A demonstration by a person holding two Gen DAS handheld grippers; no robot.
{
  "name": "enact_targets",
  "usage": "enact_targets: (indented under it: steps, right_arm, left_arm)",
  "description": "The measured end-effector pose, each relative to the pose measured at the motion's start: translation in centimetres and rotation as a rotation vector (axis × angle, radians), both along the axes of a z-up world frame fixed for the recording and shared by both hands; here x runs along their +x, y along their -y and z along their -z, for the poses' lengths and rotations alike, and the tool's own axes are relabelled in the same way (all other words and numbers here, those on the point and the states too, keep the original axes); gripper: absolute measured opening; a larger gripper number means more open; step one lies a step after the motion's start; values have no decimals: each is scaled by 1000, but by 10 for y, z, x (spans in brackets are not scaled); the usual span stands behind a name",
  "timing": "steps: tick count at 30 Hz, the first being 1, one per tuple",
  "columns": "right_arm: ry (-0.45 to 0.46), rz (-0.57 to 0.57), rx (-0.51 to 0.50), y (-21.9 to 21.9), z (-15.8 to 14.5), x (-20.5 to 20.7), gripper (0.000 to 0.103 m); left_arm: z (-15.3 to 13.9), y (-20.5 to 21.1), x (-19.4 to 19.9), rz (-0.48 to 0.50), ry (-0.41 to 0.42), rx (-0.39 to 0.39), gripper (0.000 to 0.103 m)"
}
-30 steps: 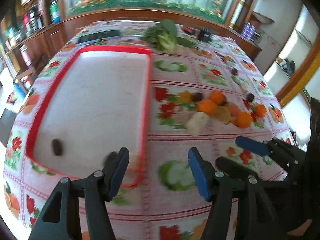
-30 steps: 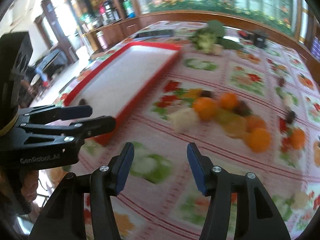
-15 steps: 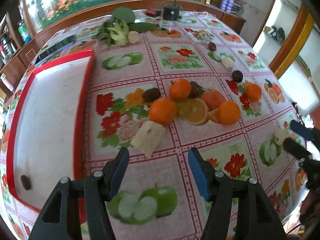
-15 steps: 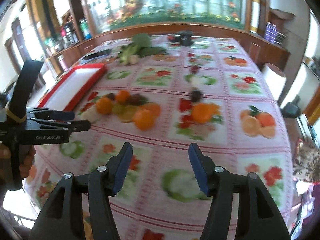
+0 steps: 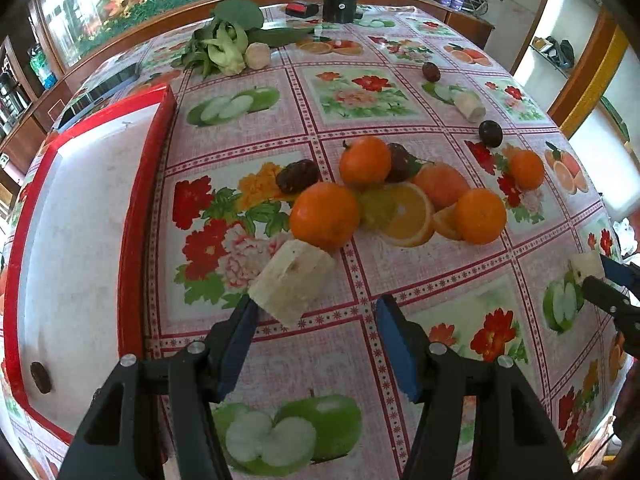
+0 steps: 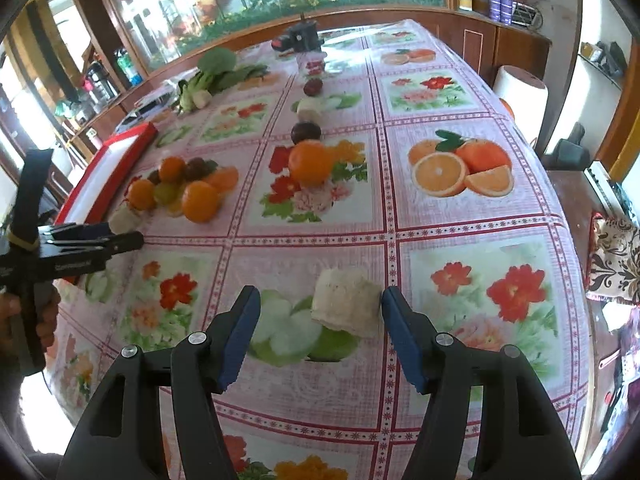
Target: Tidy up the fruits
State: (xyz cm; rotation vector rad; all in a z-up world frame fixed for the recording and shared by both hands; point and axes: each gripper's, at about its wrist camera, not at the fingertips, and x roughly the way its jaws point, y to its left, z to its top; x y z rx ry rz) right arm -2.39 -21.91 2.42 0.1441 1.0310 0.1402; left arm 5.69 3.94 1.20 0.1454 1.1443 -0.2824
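Step in hand: picking up next pieces for red tray (image 5: 132,216), so I judge.

My right gripper (image 6: 320,332): jaws have just been opening, now half-spread, pale cut chunk (image 6: 346,304) between pads, nothing gripped.

My left gripper (image 5: 312,340): half-open, empty, second pale chunk (image 5: 294,280) just ahead of left pad, touching orange (image 5: 324,216), well right of tray.

Next: lower, centre, close gently.

Chunks matte, blocky, speckled; oranges round, glossy; tablecloth slick printed vinyl.

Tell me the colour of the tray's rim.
Red, around a white inside: the tray shows best in the left wrist view.
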Motion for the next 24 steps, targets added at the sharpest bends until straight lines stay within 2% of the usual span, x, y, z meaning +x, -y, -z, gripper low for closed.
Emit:
enact_targets:
  steps: [5, 9, 12, 14, 18, 20, 24]
  right_arm:
    - [2, -6, -22, 1, 9, 2, 60]
    - [17, -32, -106, -3, 10, 3, 36]
    - [23, -39, -102, -1, 10, 4, 36]
    - [22, -39, -86, 0, 9, 4, 36]
    - [19, -36, -48, -3, 7, 3, 36]
    - [18, -38, -36, -6, 6, 3, 36]
    - [19, -46, -26, -12, 3, 2, 36]
  left_arm:
    - [-1, -3, 2, 1, -7, -19, 64]
    - [-2, -8, 4, -17, -18, -58, 63]
    - [-3, -13, 6, -45, -17, -71, 48]
    - [-3, -18, 7, -65, -20, -83, 34]
    - [-3, -28, 6, -97, -47, -139, 27]
    - [-2, -27, 3, -93, -55, -151, 20]
    - [-3, -23, -7, -74, -67, -175, 19]
